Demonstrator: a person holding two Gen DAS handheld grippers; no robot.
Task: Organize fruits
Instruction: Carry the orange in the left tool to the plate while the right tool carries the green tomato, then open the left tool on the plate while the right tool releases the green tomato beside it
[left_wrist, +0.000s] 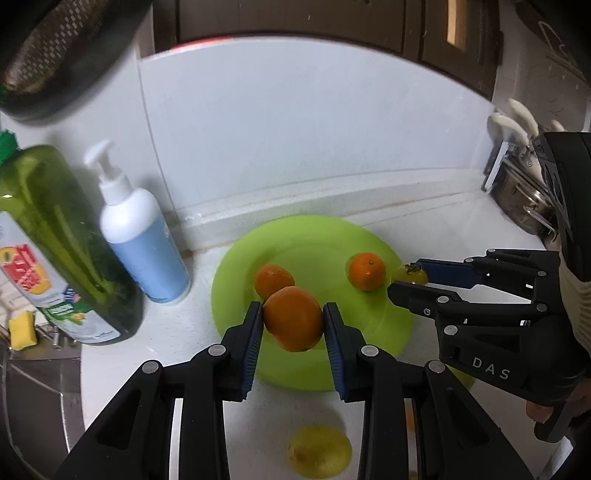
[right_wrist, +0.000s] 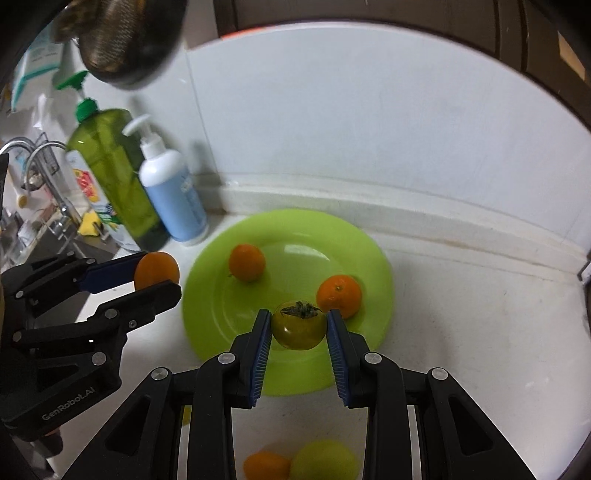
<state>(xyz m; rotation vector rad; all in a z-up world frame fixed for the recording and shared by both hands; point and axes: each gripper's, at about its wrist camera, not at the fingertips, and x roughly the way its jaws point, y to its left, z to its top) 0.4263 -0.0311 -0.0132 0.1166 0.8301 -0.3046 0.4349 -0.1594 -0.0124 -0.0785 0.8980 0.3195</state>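
now the left gripper (left_wrist: 293, 325) grips an orange (left_wrist: 293, 319) over the plate's (left_wrist: 314, 236) near-left edge. the right gripper (right_wrist: 299, 330) clamps a tomato (right_wrist: 299, 326) just above the plate's near side, so it is nearer.

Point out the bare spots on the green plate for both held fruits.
Green plate: bare in the centre between the two tangerines, and along its near-left rim. The right side is crowded by the tangerine there. Left gripper holds an orange; right gripper a yellow-green tomato.
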